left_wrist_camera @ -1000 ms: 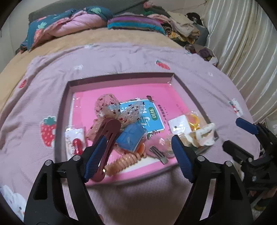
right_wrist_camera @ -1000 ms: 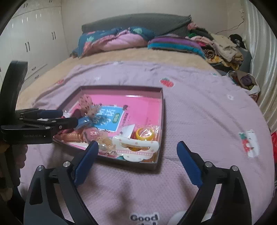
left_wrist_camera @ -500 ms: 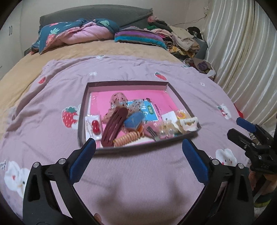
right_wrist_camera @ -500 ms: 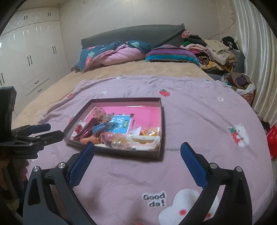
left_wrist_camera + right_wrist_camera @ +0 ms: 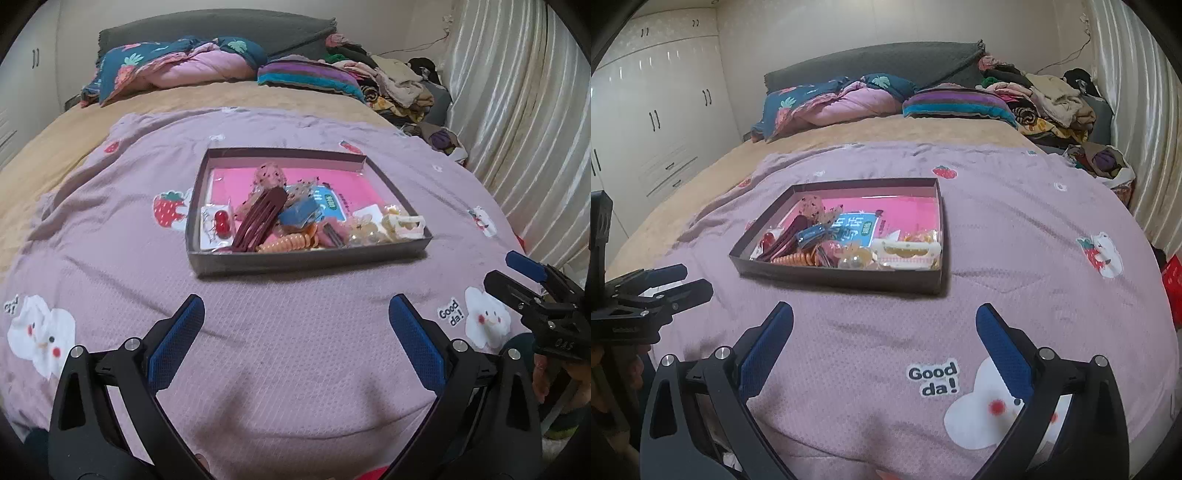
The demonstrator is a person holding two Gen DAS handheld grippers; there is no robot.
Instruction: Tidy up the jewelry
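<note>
Now, left to right, from the left wrist view unless noted:

Left tongs [image 5: 295, 314]: spread wide, holding nothing, over bare blanket well short of the tray.

Blanket [image 5: 295, 350]: lilac, printed with strawberries and white clouds.

Tray [image 5: 306, 258]: one, shallow, dark-walled, pink floor, lying flat on the blanket mid-bed; all the jewelry sits heaped in its near half.

Red charm [image 5: 221, 221]: one, on a white card in the near left corner.

Maroon clip [image 5: 260, 219]: one, long and slotted, lying slanted just right of the card.

Orange coil tie [image 5: 291, 242]: one, against the near wall, touching the clip's lower end.

Blue piece [image 5: 299, 214]: one, squarish, propped above the coil tie.

Cream claw clip [image 5: 404, 225]: one, in the near right corner.

Right tongs [image 5: 884, 314]: spread wide, holding nothing, apart from the tray; in the left wrist view they show at the right edge [image 5: 517, 271].
</note>
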